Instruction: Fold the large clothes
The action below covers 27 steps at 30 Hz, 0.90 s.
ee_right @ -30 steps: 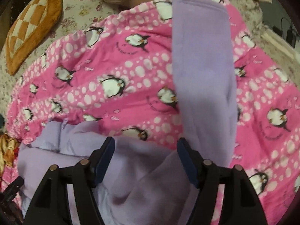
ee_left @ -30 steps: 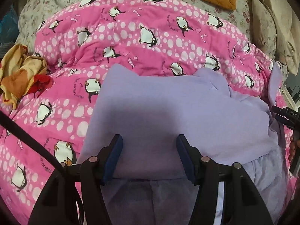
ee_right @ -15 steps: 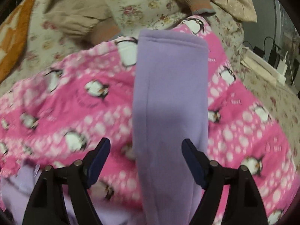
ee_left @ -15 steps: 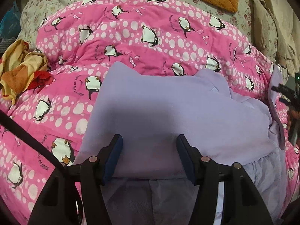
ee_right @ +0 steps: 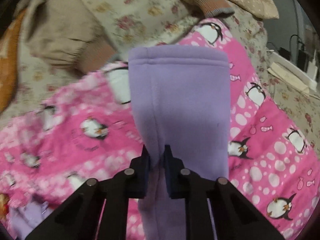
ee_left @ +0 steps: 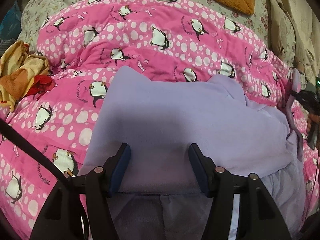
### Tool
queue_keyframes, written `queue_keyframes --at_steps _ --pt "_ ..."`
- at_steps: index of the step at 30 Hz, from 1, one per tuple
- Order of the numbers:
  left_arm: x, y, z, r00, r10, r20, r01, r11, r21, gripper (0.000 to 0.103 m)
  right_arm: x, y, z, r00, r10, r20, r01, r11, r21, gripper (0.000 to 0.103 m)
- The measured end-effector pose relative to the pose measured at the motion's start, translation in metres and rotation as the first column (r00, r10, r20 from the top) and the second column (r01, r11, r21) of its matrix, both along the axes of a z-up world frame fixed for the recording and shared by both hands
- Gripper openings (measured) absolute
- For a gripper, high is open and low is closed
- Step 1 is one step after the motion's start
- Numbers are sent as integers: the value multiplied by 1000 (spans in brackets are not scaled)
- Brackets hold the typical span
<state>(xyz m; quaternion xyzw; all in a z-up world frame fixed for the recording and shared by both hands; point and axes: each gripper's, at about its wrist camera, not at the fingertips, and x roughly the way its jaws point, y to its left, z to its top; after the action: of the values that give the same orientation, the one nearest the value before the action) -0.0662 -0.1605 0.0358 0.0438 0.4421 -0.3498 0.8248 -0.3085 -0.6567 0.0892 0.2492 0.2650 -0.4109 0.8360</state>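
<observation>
Pinching sleeve (ee_right: 180,104) of lavender fleece top (ee_left: 180,120), right gripper (ee_right: 157,156) jaws narrow on a fold; left gripper (ee_left: 158,154) jaws wide over the body, on penguin quilt (ee_left: 160,30). Carry sleeve flat across body, cuff aligned. 0.5 s ago right jaws stood wide.
</observation>
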Motion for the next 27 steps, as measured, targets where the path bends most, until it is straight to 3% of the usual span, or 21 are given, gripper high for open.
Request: queue_keyframes --at_steps 5,8,11,13,15,18,21,23,24,26,27 --pt "5 14 11 998 49 -44 -53 994 -97 31 -5 50 25 981 184 56 -187 981 45 12" --pt "7 21 16 997 67 -50 -73 988 -133 31 3 98 47 942 326 83 -330 943 38 12" --pt "11 27 19 994 71 -84 -85 980 -181 31 17 153 67 869 483 111 -490 871 44 12" --pt "12 31 21 991 68 -111 -91 972 -218 31 32 195 72 802 587 106 -594 803 48 12" --pt "14 33 22 989 59 -137 -93 963 -252 31 52 236 65 733 674 96 -680 729 72 12" --pt "17 36 20 983 47 -179 -98 953 -287 36 82 284 31 676 736 33 -734 669 115 13" --pt "20 40 18 974 45 -223 -116 941 -318 43 107 304 -19 654 755 -53 -723 644 249 26" --pt "22 42 19 971 45 -235 -123 936 -330 44 98 306 -38 646 760 -69 -706 629 325 28" --pt "22 42 19 971 44 -237 -124 934 -335 44 85 304 -38 652 757 -51 -707 631 319 30" --pt "21 42 19 970 44 -240 -126 932 -339 45 56 297 -27 681 729 -65 -690 669 277 50" --pt "19 40 19 970 39 -241 -122 934 -337 45 37 285 -20 708 701 -86 -668 704 240 53"
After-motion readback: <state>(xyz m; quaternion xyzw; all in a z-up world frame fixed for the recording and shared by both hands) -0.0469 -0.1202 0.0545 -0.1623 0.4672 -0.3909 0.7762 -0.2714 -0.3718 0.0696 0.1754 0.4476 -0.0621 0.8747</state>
